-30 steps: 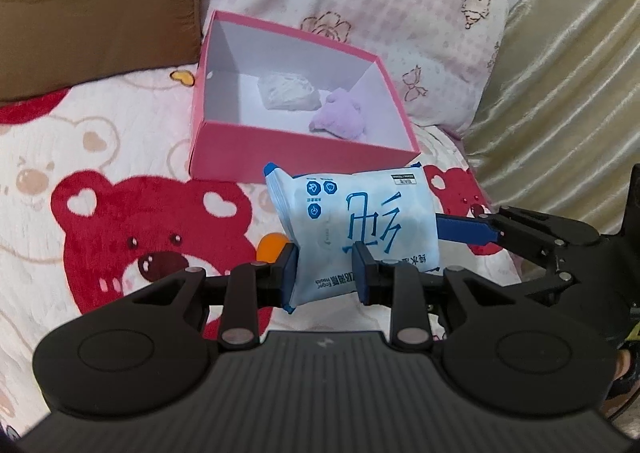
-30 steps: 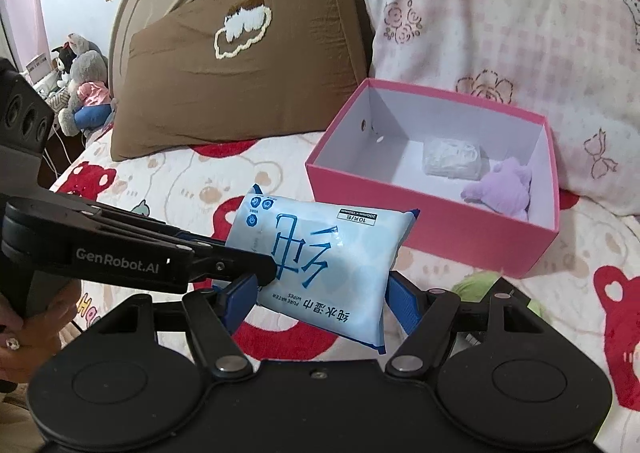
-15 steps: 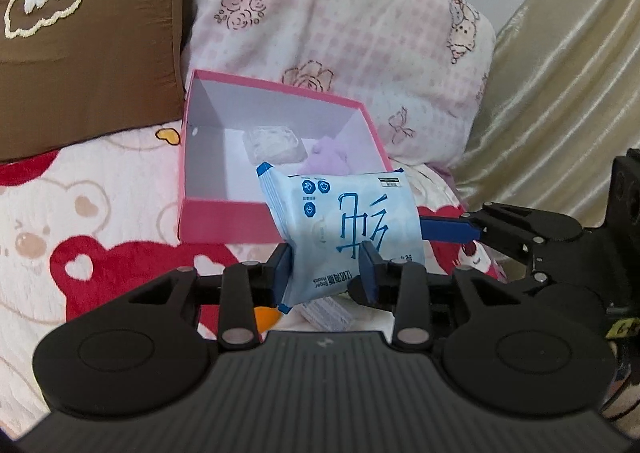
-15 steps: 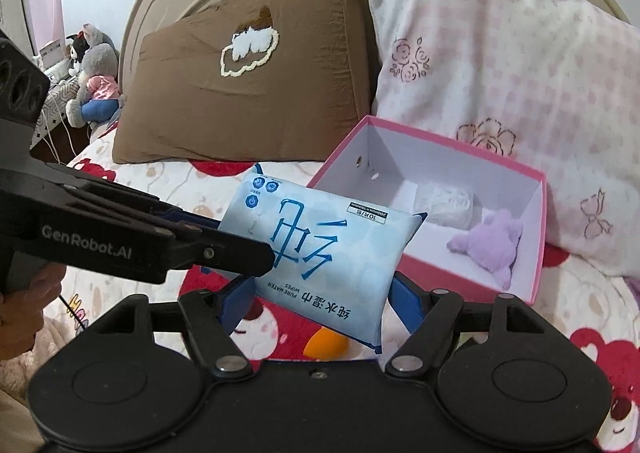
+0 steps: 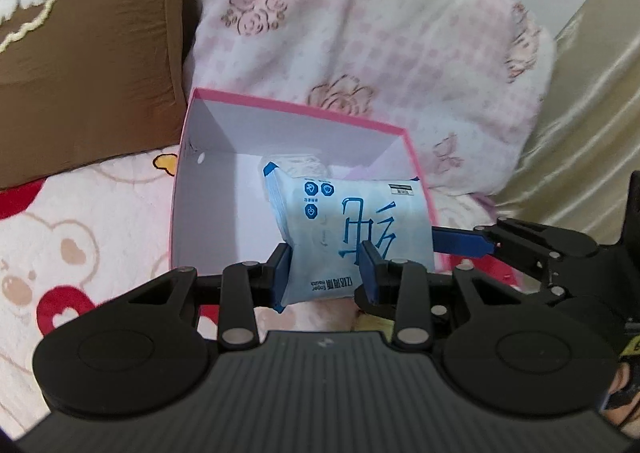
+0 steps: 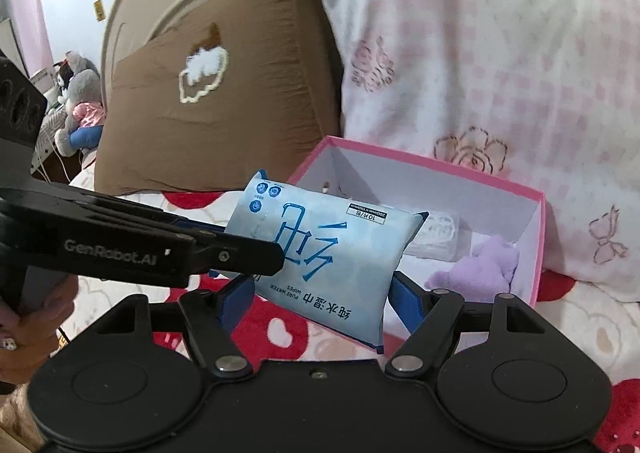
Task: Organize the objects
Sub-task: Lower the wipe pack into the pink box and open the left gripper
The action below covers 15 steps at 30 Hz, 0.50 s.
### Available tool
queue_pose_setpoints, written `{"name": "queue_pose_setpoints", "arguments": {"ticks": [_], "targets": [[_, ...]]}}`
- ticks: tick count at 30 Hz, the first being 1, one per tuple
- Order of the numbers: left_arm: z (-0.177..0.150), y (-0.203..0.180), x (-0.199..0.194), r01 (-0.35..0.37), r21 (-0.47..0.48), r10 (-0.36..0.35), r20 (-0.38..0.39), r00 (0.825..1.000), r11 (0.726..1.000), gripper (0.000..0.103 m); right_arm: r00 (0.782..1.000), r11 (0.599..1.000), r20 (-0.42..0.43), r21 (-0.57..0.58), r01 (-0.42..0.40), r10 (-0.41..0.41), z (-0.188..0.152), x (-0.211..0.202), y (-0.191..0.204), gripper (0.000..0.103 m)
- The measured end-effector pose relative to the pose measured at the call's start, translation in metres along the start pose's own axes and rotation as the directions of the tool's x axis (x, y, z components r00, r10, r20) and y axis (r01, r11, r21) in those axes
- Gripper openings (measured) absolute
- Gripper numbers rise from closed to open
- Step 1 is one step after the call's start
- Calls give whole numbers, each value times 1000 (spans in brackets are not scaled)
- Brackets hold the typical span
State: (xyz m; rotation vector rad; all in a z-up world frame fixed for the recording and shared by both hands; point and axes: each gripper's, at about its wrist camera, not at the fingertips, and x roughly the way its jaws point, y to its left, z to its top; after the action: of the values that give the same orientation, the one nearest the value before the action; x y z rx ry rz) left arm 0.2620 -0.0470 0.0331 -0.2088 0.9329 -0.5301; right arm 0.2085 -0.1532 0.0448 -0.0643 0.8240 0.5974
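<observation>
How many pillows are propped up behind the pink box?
2: a brown pillow to the left behind the pink box, and a pink checked pillow directly behind it. More could lie out of view.

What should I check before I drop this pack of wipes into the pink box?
1. Left hand-held gripper clamped on the wipes pack: ok, both pads press its sides.
2. Right hand-held gripper on the pack: ok, its pads flank the pack's two edges.
3. Pack over the pink box: cannot tell; it overlaps the opening in the left view, the right view shows it at the near corner.
4. Room inside: ok, bare floor on the box's left half.
5. Purple plush toy and white packet out of the way: ok, they sit at the far right.
</observation>
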Motion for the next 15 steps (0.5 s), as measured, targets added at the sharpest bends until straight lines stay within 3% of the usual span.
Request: {"name": "queue_pose_setpoints", "arguments": {"ticks": [11,15], "targets": [[5,32,99,-91,-158,67,-151,986,983,34,989,987,-145,162,0,23,-6,91,-59,78],[3,42,120,-140,-143,113,-182,977,980,34,983,983,-179,183,-9,42,-9,117,-70,78]]}}
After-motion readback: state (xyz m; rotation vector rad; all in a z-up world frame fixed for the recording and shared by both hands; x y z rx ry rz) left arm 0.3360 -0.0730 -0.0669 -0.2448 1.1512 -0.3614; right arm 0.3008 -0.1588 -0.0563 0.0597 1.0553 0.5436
